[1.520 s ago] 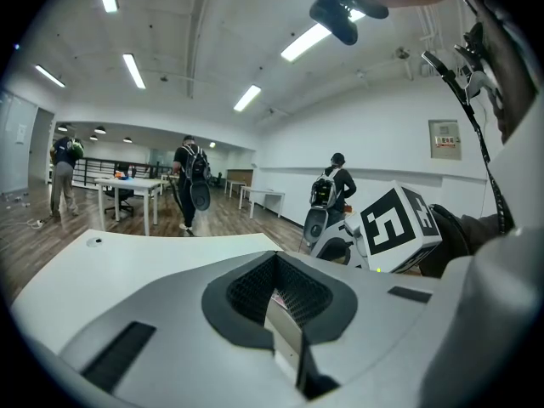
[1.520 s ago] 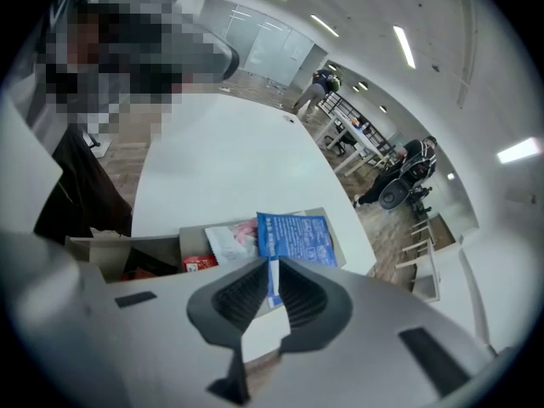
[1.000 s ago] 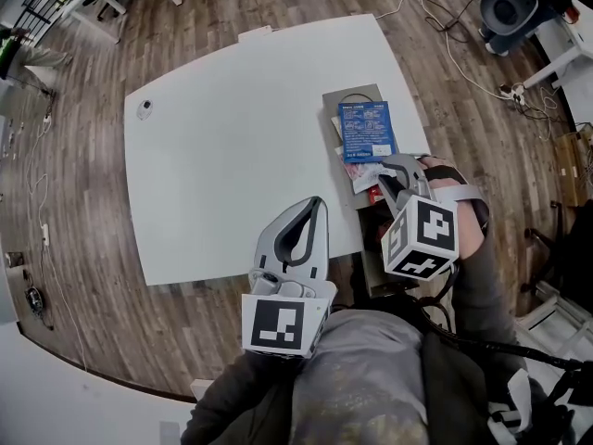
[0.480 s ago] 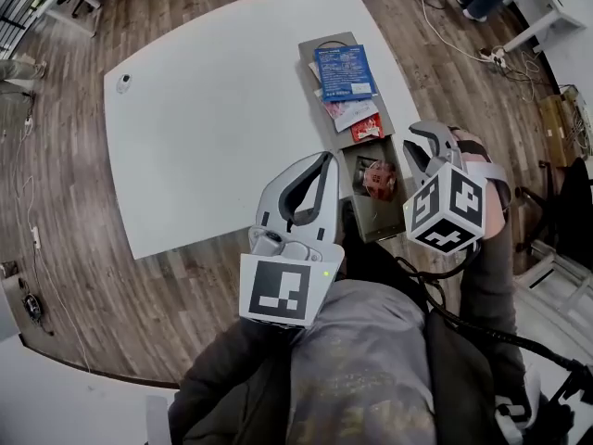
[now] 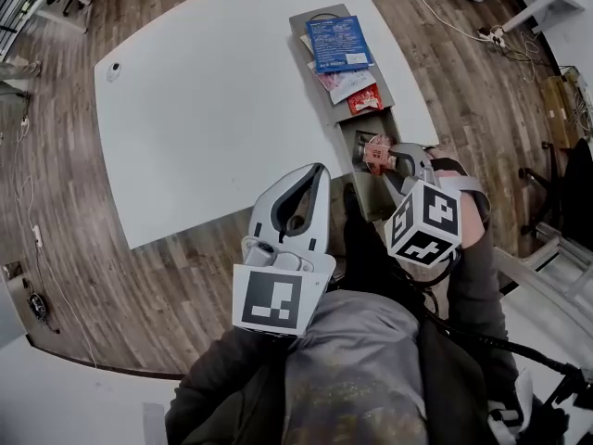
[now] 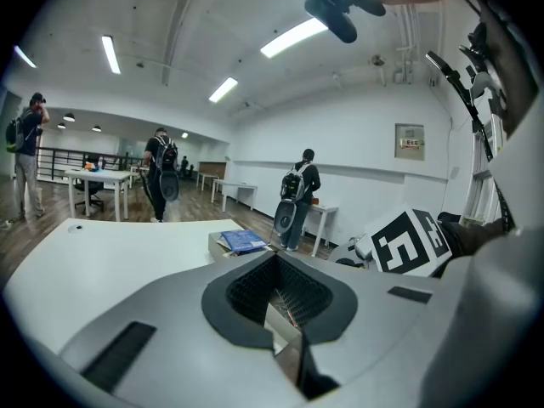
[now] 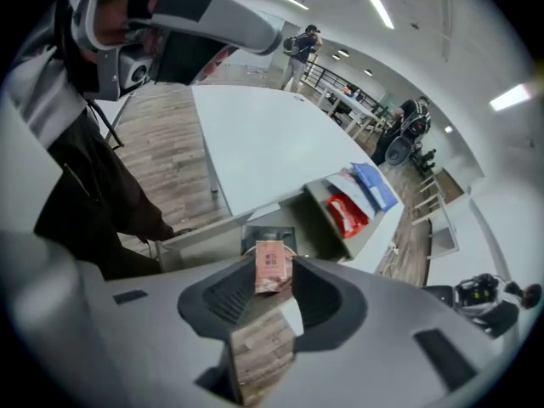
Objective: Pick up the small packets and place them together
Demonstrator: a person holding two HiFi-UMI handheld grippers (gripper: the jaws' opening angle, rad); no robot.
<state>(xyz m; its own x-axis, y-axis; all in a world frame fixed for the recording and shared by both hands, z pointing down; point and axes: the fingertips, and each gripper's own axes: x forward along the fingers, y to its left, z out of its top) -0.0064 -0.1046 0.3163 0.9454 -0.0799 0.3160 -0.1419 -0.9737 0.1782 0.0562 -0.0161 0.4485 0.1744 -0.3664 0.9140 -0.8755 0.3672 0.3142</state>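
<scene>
My right gripper [image 5: 394,158] hangs over the square hollow of a grey box [image 5: 366,197] at the table's near right edge. Its jaws have just been opening. A small pink packet [image 7: 272,266] still stands between the fingertips, with a thin gap on one side. Farther along, a long grey tray [image 5: 310,21] holds a blue packet [image 5: 339,43], a white-and-red packet [image 5: 347,82] and a red packet [image 5: 364,100]. My left gripper [image 5: 318,170] floats over the table's near edge, shut and empty.
The white table [image 5: 222,100] carries a small round object [image 5: 113,68] at its far left corner. Wooden floor surrounds it, with cables [image 5: 445,17] at the far right. People with backpacks [image 6: 161,172] stand near other tables in the distance.
The right gripper came from the packets on the tray toward me, over the grey box, carrying the pink packet. Its jaws now stand wider. The left gripper shifted slightly along the table edge.
</scene>
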